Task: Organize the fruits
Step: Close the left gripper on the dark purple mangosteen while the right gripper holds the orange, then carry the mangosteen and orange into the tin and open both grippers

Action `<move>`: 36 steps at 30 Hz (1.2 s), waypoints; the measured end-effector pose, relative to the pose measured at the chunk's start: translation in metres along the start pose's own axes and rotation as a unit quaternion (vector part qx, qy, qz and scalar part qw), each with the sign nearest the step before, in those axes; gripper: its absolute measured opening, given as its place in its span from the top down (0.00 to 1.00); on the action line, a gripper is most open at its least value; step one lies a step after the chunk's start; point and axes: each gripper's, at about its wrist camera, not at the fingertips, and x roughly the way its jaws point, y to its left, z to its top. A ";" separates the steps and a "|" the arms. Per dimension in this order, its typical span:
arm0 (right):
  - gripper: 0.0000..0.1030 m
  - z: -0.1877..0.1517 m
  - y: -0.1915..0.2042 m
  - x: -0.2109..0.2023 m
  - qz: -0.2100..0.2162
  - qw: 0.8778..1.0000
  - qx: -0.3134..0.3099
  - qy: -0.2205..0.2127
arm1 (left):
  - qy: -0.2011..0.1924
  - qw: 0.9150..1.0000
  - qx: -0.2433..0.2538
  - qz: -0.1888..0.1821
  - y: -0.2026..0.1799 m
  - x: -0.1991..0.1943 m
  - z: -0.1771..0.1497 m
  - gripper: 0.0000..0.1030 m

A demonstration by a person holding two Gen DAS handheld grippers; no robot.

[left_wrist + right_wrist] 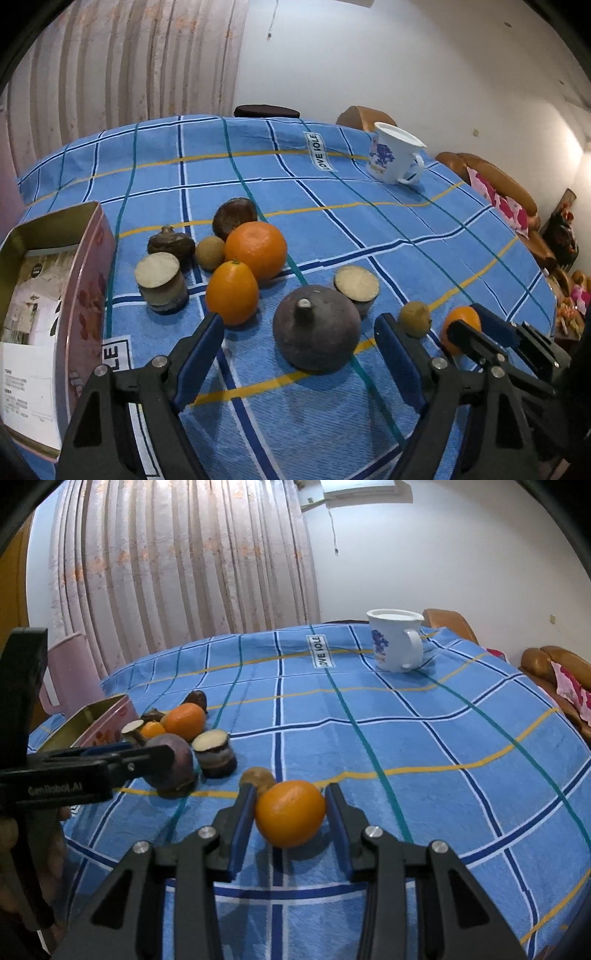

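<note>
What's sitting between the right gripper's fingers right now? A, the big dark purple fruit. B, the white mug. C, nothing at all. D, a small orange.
D: in the right wrist view the right gripper has its blue pads against both sides of the small orange on the tablecloth.

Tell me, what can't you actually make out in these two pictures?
- Tin box, left wrist view: its near end is cut off by the picture edge, and the print on the papers inside is too small to read.
- Mug, both views: its rim hides the contents.
- Small brown fruit, right wrist view: partly hidden behind the orange in the right tongs.
- Cloth label, left wrist view: lettering is covered by the left tongs.
</note>
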 end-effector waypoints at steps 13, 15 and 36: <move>0.60 0.001 -0.005 -0.008 -0.004 1.000 0.004 -0.013 | 0.016 0.999 0.031 0.024 -0.012 0.008 0.000 0.29; 0.60 0.001 -0.003 -0.008 0.000 1.000 0.002 -0.014 | 0.020 0.999 0.037 0.019 -0.014 0.011 0.001 0.29; 0.60 0.018 0.047 -0.016 0.043 0.997 -0.054 -0.044 | -0.071 0.995 0.038 0.059 -0.002 -0.042 -0.005 0.48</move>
